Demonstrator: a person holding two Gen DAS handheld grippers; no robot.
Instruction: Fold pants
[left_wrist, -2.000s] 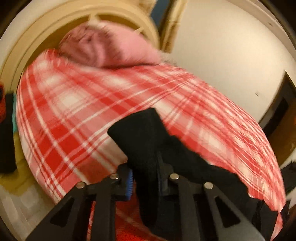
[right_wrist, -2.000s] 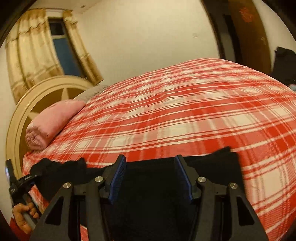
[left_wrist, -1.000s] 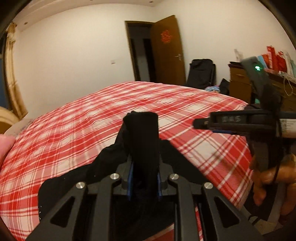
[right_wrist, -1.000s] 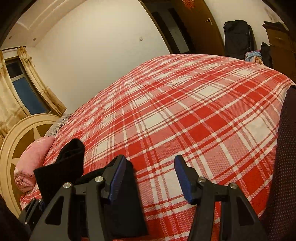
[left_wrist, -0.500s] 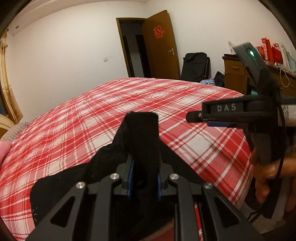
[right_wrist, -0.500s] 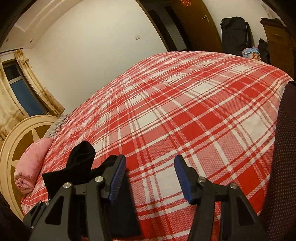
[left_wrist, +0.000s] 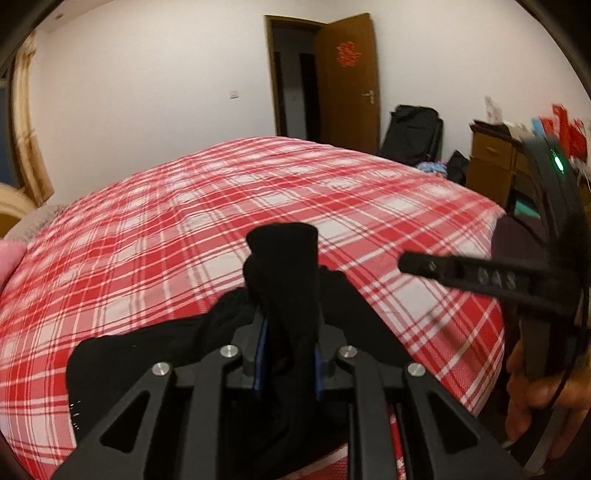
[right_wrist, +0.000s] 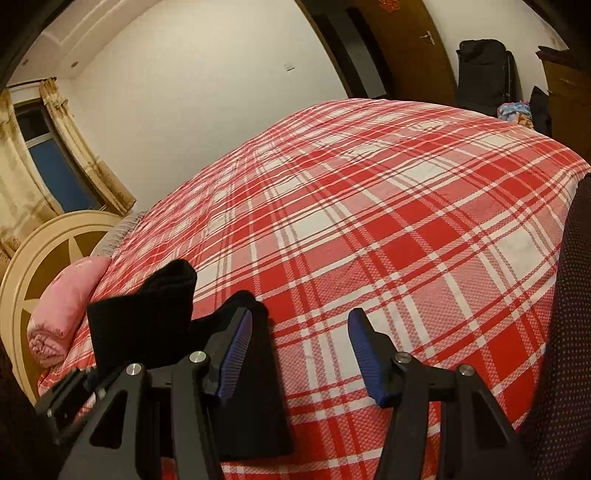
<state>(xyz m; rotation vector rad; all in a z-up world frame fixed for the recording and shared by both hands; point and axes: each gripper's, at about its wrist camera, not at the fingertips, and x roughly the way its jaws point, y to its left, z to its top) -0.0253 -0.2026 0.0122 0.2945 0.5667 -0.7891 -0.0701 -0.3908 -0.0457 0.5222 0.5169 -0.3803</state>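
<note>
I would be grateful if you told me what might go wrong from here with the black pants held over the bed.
1. Only the left gripper pinches the black pants, on a bunched wad; the fold may come out crooked.
2. The right gripper is open with only bedspread between its fingers, so one side of the fabric may sag.
3. The pants lie near the edge of the plaid bedspread and might slide off.

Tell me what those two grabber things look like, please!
Both grabbers are black. The left gripper and the right gripper each have two angled arms with triangle cut-outs, shiny silver bolts and ridged blue pads. Seen from the side, the right one has pale raised letters and a green light on a curved black mount.
</note>
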